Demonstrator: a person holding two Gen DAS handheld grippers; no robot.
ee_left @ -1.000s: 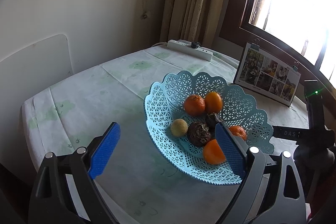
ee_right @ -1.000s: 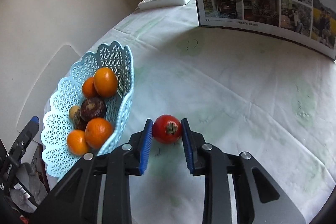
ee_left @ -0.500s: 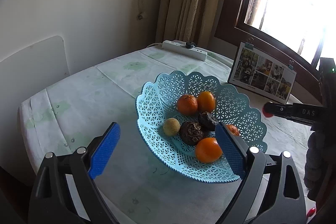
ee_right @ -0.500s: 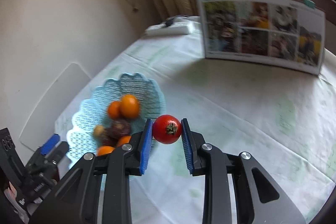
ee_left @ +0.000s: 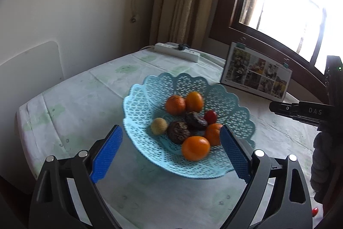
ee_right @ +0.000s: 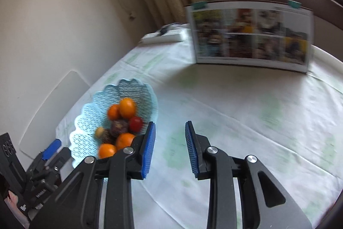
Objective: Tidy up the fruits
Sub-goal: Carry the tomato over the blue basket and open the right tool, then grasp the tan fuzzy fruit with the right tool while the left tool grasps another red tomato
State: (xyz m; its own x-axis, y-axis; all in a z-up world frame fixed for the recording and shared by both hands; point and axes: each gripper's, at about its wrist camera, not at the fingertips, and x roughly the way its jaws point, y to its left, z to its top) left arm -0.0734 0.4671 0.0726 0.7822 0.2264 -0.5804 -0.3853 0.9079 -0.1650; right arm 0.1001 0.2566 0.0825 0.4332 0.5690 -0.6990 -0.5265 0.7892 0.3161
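Note:
A light blue lattice basket (ee_left: 229,100) (ee_right: 85,134) sits on the table. It holds several oranges (ee_left: 195,147) (ee_right: 127,108), two dark wrinkled fruits (ee_left: 178,132), a small yellow fruit (ee_left: 158,126) and a red tomato (ee_left: 210,116) (ee_right: 136,124). My left gripper (ee_left: 170,153) is open, its blue pads (ee_left: 107,156) either side of the basket's near rim, above it. My right gripper (ee_right: 170,147) is open and empty, above the table just right of the basket. The right gripper's body (ee_left: 300,112) shows at the right edge of the left wrist view.
A photo collage board (ee_left: 256,74) (ee_right: 250,35) stands at the back right under the window. A white power strip (ee_left: 176,52) (ee_right: 163,35) lies at the far table edge by the curtain. The tablecloth (ee_right: 257,113) spreads right of the basket.
My right gripper opened and let the tomato go; the tomato now lies in the basket. The right gripper has drawn back to the right. My left gripper stayed open near the basket.

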